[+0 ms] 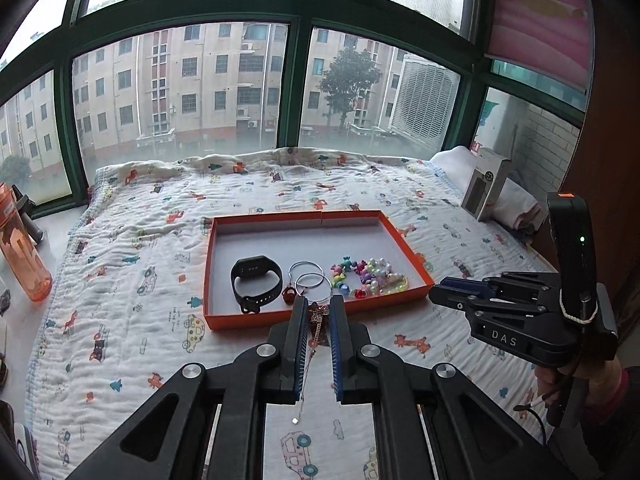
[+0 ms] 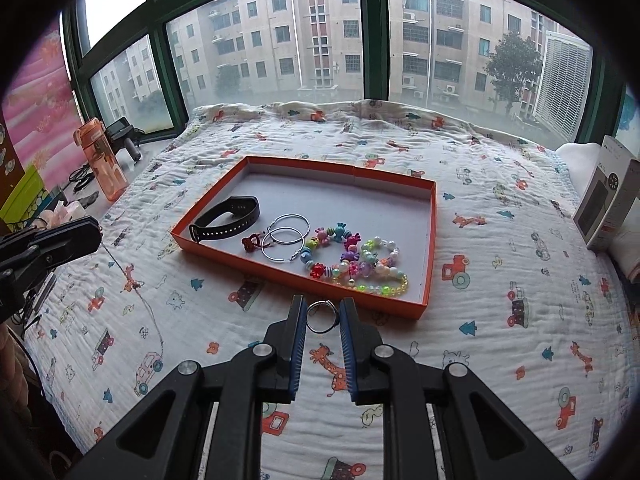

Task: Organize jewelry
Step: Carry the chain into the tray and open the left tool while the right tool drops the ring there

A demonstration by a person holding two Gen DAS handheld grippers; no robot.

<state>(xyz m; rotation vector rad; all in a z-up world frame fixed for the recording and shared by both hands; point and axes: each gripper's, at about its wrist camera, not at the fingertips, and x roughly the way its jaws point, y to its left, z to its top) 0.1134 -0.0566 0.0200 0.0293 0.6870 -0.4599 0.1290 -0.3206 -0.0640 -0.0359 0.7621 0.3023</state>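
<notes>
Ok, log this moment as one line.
left gripper: shut on pendant necklace, chain hanging | right gripper: shut on silver ring | orange tray: smartwatch band, hoop earrings, beaded bracelets inside

A tray (image 2: 430,240) lies on the quilt (image 2: 500,280) spread over the bed, before the window (image 2: 280,40). In the tray, a watch band (image 2: 228,220) lies at the left, two hoops (image 2: 284,240) beside it in the middle, and bead bracelets (image 2: 356,264) at the right. A bottle (image 2: 104,164) stands left of the bed; a box (image 2: 608,204) stands at its right edge.
</notes>
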